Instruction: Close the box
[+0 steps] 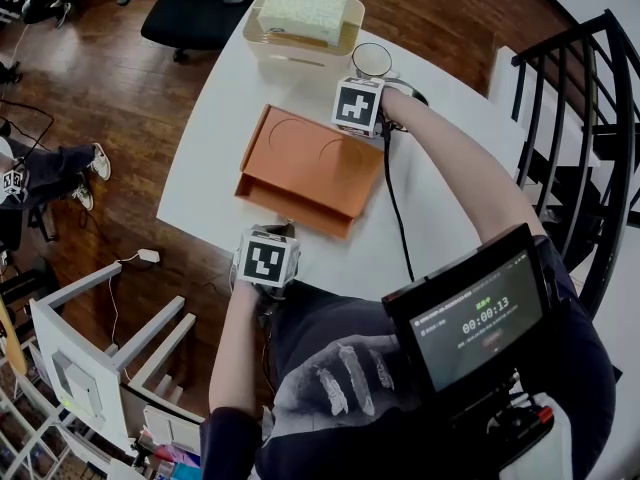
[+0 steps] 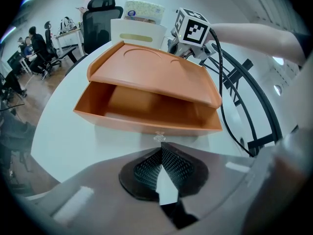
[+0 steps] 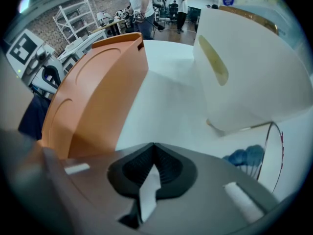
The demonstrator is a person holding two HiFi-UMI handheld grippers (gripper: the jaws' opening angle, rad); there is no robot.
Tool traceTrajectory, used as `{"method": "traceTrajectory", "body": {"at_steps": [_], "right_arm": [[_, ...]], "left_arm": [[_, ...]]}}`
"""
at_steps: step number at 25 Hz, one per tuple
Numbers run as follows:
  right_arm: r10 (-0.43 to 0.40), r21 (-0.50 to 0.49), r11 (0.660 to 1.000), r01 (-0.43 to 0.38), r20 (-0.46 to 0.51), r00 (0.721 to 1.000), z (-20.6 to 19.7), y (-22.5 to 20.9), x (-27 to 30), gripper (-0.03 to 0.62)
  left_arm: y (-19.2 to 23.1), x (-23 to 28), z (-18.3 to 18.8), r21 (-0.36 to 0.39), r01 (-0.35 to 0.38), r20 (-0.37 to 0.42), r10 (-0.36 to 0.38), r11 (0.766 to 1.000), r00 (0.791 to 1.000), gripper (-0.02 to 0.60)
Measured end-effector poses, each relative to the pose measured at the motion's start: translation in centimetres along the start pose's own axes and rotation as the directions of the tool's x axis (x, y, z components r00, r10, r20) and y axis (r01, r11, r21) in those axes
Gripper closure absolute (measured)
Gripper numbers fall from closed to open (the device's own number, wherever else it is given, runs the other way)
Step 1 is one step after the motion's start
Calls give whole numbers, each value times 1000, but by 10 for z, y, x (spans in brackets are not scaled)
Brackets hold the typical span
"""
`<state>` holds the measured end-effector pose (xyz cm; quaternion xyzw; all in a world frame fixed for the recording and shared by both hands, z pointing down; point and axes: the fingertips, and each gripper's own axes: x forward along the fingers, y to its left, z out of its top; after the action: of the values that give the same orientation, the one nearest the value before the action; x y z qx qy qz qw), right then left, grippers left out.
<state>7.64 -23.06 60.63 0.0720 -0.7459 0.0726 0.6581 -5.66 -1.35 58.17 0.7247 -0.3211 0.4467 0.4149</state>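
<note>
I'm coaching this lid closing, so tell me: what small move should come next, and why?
Probably bring the right tool onto the orange lid and press it down. The lid hangs ajar over the box base, its front gap open toward the left tool, and both tools are shut and empty.

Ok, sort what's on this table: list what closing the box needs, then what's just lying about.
Needed: orange plastic box, its lid half open; left gripper; right gripper.
Lying about: cream bin holding a pale yellow pack; clear glass cup.
</note>
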Motion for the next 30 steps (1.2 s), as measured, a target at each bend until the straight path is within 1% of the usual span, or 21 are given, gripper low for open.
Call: {"method": "traceTrajectory", "body": {"at_steps": [3, 9, 12, 17, 20, 22, 25, 30], "right_arm": [[4, 4, 1000, -4, 5, 1000, 0, 0, 0, 589], [2, 6, 1000, -2, 7, 1000, -1, 1, 0, 589], [1, 11, 1000, -1, 17, 1000, 1, 1, -1, 589], [-4, 19, 1000, 3, 14, 1000, 0, 1, -1, 589], [0, 9, 1000, 0, 17, 1000, 2, 2, -1, 589], [0, 9, 1000, 0, 12, 1000, 0, 1, -1, 589], [1, 9, 1000, -1, 8, 1000, 0, 2, -1, 589], [-1, 8, 1000, 1, 7, 1000, 2, 4, 0, 589]], "left_arm": [[0, 0, 1, 17, 0, -8, 0, 1000, 1000, 566], [-1, 3, 10, 3, 9, 10, -9, 1000, 1000, 566], [0, 3, 16, 23, 6, 9, -6, 1000, 1000, 566], [-1, 5, 22, 35, 13, 10, -13, 999, 1000, 566], [0, 6, 27, 39, 5, 16, -6, 999, 1000, 566], [4, 6, 32, 52, -17, 20, 16, 998, 1000, 566], [0, 8, 35, 53, 3, 26, -4, 999, 1000, 567], [3, 6, 40, 66, -9, 34, 7, 998, 999, 567]]}}
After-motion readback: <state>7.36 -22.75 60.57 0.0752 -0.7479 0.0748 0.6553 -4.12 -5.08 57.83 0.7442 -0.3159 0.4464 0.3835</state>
